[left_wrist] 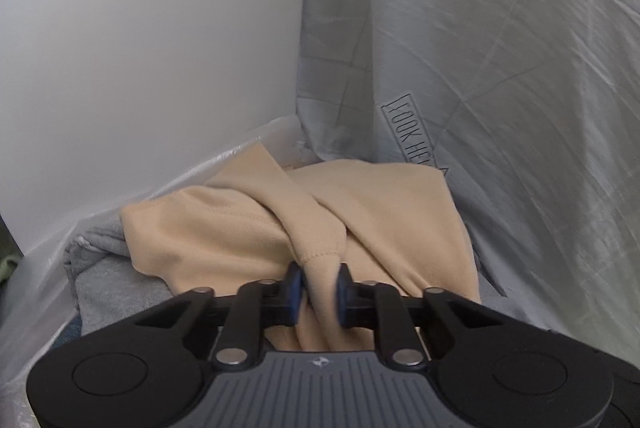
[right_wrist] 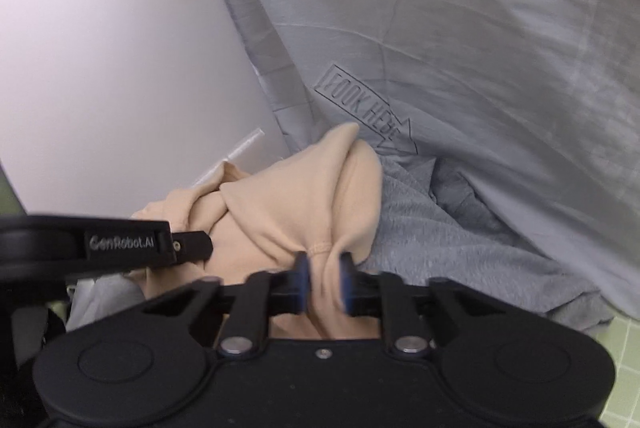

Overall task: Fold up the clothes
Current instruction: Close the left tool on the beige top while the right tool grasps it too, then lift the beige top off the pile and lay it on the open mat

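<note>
A tan garment (left_wrist: 248,228) lies bunched on grey clothes, close in front of both cameras. My left gripper (left_wrist: 319,284) is shut on a hemmed fold of the tan cloth, which is pinched between its blue pads (left_wrist: 295,286). In the right wrist view the same tan garment (right_wrist: 296,200) rises in a hump, and my right gripper (right_wrist: 325,280) is shut on another gathered fold of it. The left gripper's black body (right_wrist: 120,242) shows at the left of that view, close beside the cloth.
A grey knit garment (right_wrist: 440,228) lies under and to the right of the tan one. A pale grey sheet (right_wrist: 460,48) printed with "LOOK HERE" rises behind. A white wall (left_wrist: 140,48) stands at left, clear plastic (left_wrist: 48,260) along it. Green tiles (right_wrist: 620,360) show bottom right.
</note>
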The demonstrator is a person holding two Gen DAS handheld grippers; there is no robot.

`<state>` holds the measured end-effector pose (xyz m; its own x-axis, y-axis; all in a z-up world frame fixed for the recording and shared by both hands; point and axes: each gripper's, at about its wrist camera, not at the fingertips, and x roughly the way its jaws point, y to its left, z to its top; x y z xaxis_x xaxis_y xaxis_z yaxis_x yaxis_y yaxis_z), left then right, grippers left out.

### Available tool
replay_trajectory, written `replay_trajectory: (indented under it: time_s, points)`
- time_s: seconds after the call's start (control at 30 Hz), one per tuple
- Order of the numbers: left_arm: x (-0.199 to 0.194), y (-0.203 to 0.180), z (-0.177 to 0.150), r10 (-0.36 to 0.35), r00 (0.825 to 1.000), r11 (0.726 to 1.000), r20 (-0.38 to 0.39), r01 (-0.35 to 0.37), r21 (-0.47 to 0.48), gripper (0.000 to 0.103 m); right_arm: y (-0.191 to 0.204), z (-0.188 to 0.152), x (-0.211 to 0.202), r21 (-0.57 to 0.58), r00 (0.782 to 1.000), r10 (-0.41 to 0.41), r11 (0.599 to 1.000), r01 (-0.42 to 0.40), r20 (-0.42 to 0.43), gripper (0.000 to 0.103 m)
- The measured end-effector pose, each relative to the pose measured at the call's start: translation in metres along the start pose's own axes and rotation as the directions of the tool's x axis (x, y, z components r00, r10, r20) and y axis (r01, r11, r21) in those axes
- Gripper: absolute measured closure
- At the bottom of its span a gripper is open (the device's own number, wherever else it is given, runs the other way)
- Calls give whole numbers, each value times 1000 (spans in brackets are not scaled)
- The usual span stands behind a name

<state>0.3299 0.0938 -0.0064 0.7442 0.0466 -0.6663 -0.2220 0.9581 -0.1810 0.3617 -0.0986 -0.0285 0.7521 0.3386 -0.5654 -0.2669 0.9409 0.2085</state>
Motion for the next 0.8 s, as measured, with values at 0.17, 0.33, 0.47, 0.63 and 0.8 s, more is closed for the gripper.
replay_trajectory:
  time_s: [0.17, 0.33, 0.47, 0.63, 0.8]
  points:
    - [-43, -4, 3, -53, 997, 998, 65, 51, 28, 90, 4, 1, -55, 14, 995, -22, 1000, 21, 94, 92]
    - [-119, -26, -16, -171, 977, 981, 125, 157, 113, 91, -2, -18, -148, 56, 976, -96, 995, 87, 194, 92]
    - [-185, -52, -59, -306, 947, 938, 101, 281, 204, 91, -12, -55, -239, 108, 948, -194, 979, 172, 254, 92]
    - [-245, -93, -155, -436, 897, 845, -70, 435, 312, 91, -27, -132, -344, 103, 906, -375, 927, 361, 197, 92]
    - [-249, -117, -274, -390, 818, 810, -424, 524, 265, 89, -62, -248, -414, 235, 872, -486, 842, 485, -55, 91]
